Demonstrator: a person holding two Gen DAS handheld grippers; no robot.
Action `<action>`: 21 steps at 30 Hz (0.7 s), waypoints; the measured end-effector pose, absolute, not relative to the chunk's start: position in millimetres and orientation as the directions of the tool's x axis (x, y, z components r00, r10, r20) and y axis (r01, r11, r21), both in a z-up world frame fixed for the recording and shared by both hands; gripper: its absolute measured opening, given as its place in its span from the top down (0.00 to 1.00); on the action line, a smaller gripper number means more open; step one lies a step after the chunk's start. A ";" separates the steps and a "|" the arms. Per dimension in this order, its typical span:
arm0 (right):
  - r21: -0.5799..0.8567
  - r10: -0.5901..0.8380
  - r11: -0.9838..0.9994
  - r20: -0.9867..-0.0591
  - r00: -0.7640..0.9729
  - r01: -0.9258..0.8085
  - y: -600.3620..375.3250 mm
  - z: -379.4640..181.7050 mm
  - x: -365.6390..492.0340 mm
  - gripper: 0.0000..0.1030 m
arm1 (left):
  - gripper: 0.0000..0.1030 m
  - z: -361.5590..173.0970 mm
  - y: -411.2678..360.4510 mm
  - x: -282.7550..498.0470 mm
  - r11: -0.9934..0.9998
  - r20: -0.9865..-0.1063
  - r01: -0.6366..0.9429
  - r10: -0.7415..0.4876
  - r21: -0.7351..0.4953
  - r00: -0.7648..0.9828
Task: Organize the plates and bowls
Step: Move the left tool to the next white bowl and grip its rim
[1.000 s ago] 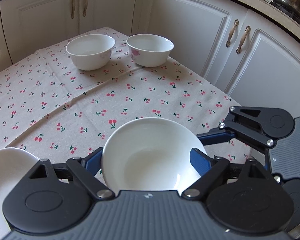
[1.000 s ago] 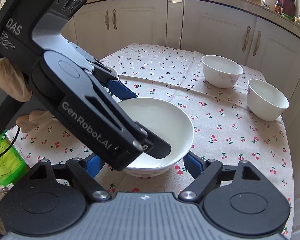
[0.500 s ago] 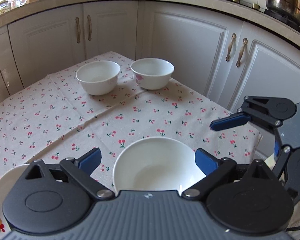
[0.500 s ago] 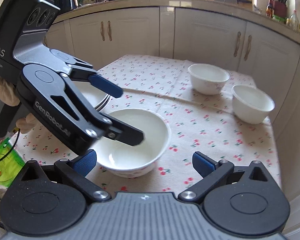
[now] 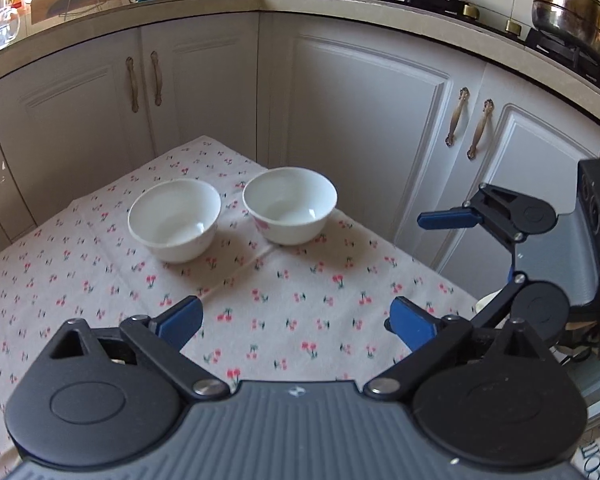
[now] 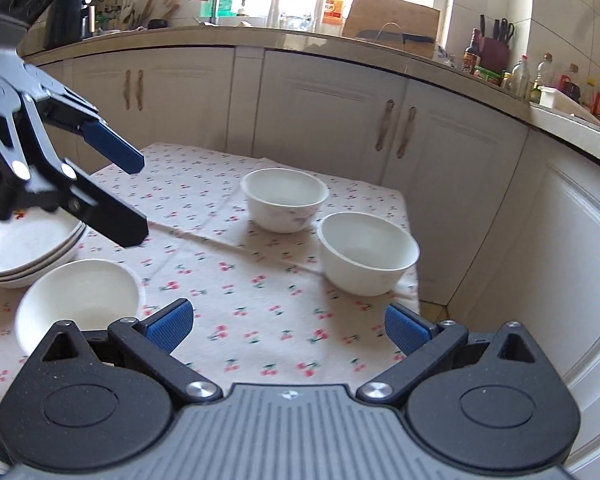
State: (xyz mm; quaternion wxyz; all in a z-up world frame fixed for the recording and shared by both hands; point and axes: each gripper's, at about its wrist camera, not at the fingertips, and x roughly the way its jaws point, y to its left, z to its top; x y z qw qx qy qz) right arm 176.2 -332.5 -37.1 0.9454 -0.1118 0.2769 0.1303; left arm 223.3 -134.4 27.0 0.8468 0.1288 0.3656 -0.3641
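Both grippers hang released and empty, the left gripper [image 5: 296, 320] and right gripper [image 6: 288, 322] spread wide. The shallow bowl [image 6: 76, 300] sits just beside the plate stack [image 6: 24, 248]. Next, I'd judge: the two deep bowls [image 6: 284, 204], well beyond the stack, need nesting.

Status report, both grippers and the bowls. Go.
Left gripper open, empty; right gripper open, empty, jaws just widened. Shallow bowl down beside plate stack. Two deep bowls unstacked. Nothing in the way.
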 end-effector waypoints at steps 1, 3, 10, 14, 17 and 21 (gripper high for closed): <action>-0.143 0.177 0.943 -0.552 0.815 -0.301 -336.7 -38.9 181.3 0.00 | 0.03 28.7 -140.2 230.5 0.697 -0.717 0.716 -0.523 -0.048 0.461; -0.148 0.168 0.944 -0.555 0.815 -0.295 -344.6 -41.8 191.9 0.00 | 0.03 30.8 -150.8 243.8 0.693 -0.722 0.719 -0.522 -0.048 0.454; -0.174 0.166 0.934 -0.559 0.812 -0.311 -366.2 -53.5 226.6 0.00 | 0.03 27.3 -191.7 287.9 0.661 -0.747 0.748 -0.526 -0.058 0.407; -0.172 0.185 0.926 -0.567 0.803 -0.335 -373.7 -59.4 245.0 0.00 | 0.04 19.3 -212.7 309.1 0.650 -0.767 0.758 -0.514 -0.054 0.385; -0.178 0.198 0.917 -0.574 0.795 -0.357 -376.7 -64.7 257.1 0.00 | 0.04 11.3 -224.4 324.4 0.646 -0.780 0.761 -0.505 -0.058 0.369; -0.167 0.213 0.914 -0.576 0.789 -0.369 -380.6 -70.8 270.1 0.00 | 0.04 2.7 -238.9 341.0 0.638 -0.795 0.768 -0.497 -0.063 0.347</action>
